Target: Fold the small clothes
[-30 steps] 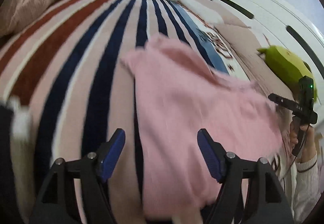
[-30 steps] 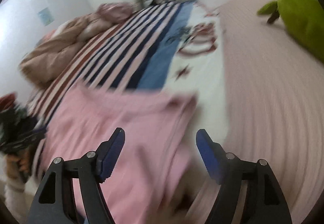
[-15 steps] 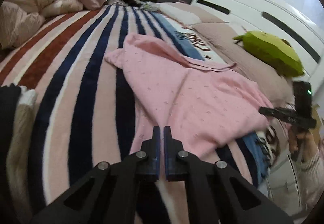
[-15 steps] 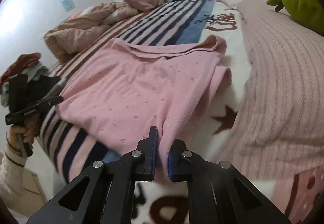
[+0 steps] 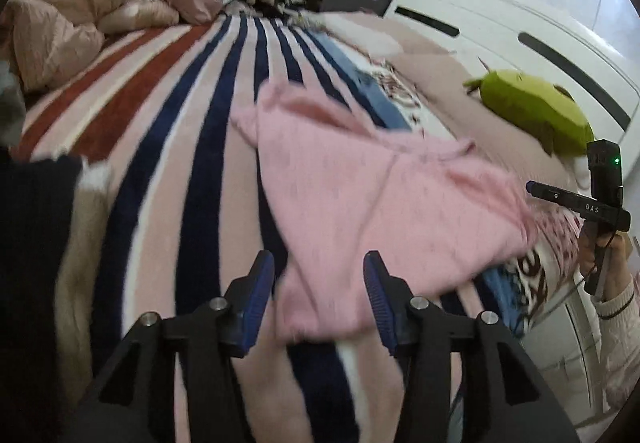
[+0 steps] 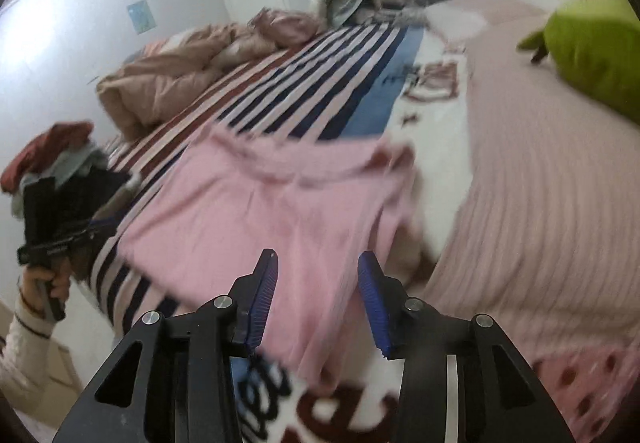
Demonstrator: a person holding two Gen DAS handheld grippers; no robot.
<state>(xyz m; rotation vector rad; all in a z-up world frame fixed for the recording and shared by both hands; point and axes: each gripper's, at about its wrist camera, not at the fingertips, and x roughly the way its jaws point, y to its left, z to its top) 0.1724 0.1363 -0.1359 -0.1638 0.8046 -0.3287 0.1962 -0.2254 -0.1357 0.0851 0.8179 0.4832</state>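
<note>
- Broadly, a bed [image 5: 168, 147] fills both views, covered by a striped blanket [image 5: 208, 115] in navy, pink, white and rust; its far end is lost in clutter too blurred to name.
- A ribbed pink cover [image 6: 540, 211] takes up the right side of the right wrist view and runs out of frame.
- The pink garment [image 5: 360, 195] lies spread across the stripes near the bed's near edge; motion blur smears its hems, so the exact folds are hard to read.
- A crumpled tan duvet [image 5: 52, 31] sits at the far left of the bed.
- A green plush toy [image 5: 536, 111] rests by the white headboard [image 5: 520, 27]; in the right wrist view it is cut off by the frame edge.
- A pile of clothes [image 6: 48, 155] is partly hidden behind the left gripper.
- The left gripper [image 5: 320, 291] has its fingers partly apart, having just been opening; the garment's near corner shows between them, not pinched.
- The right gripper [image 6: 318, 293] likewise has just been opening, fingers partly apart over the garment's near edge, gripping nothing.
</note>
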